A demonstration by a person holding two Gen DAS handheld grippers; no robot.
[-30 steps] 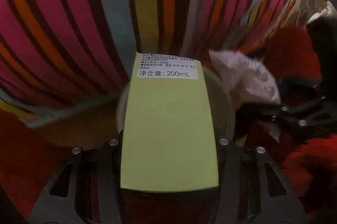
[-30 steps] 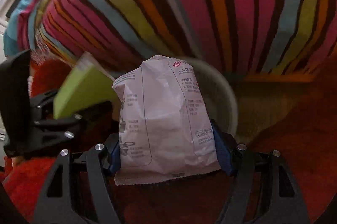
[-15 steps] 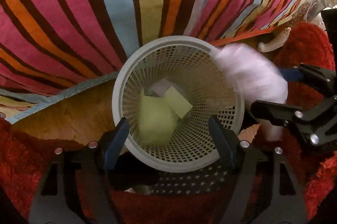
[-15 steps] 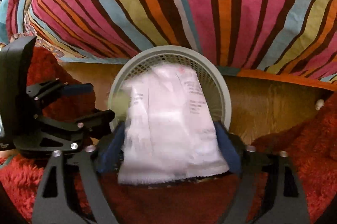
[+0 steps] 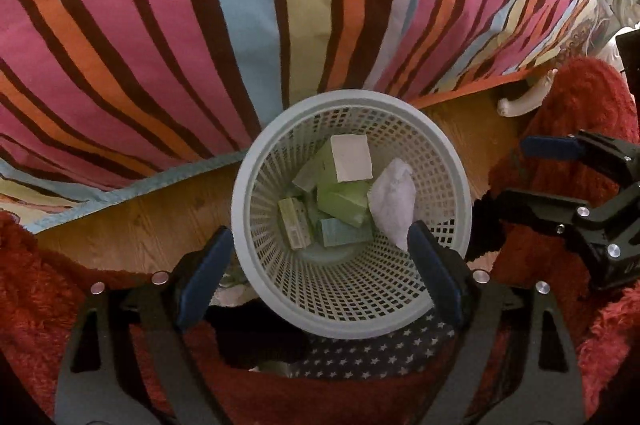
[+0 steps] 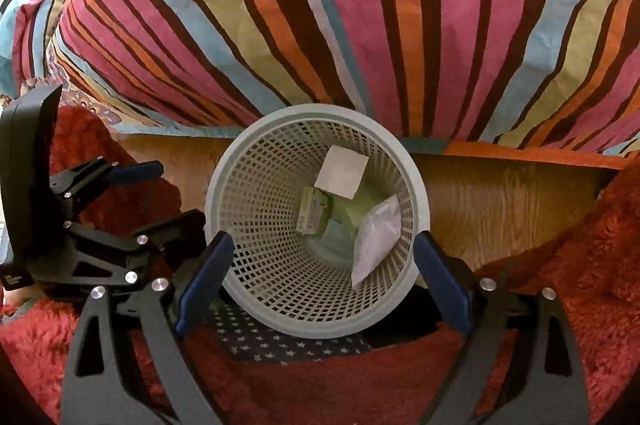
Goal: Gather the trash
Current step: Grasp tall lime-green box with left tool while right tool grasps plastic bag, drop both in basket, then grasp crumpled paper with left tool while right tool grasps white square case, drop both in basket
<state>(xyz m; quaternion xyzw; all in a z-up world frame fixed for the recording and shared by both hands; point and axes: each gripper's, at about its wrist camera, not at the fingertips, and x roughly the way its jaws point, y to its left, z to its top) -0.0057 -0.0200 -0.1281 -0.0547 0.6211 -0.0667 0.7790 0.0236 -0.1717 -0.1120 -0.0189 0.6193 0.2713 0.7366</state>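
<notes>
Nearest the left wrist camera, the left gripper (image 5: 320,265) has its jaws spread wide with nothing between them, the blue pads straddling the near rim of the wastebasket (image 5: 256,161). In the right wrist view, the right gripper (image 6: 324,265) is likewise spread wide and empty, its pads flanking the basket's near rim at 7 and 5 o'clock.

Beneath both tools lies a shaggy red rug (image 5: 40,305), and a dark star-printed cloth (image 5: 372,353) peeks out under the basket's near edge at 6 o'clock.

The pale grey lattice basket stands on a wooden floor (image 5: 132,225), seen from above. Inside it, at the bottom, sits the trash: a white crumpled wrapper (image 5: 394,201) leaning on the inner wall at 3 o'clock, green drink cartons (image 5: 344,203) heaped in the centre, and one carton's pale end face (image 5: 352,158) turned upward at 12 o'clock. From the right wrist the wrapper (image 6: 378,237) lies at about 4 o'clock inside the basket (image 6: 224,181), and the pale carton face (image 6: 341,172) at 12.

In the left view the right gripper (image 5: 520,169) appears at 3 o'clock beside the basket; in the right view the left gripper (image 6: 176,193) appears at 9 o'clock.

Beyond the basket, at 12 o'clock, hangs a striped bedspread (image 5: 280,5) in pink, orange, blue, yellow and brown, its hem reaching the floor.
</notes>
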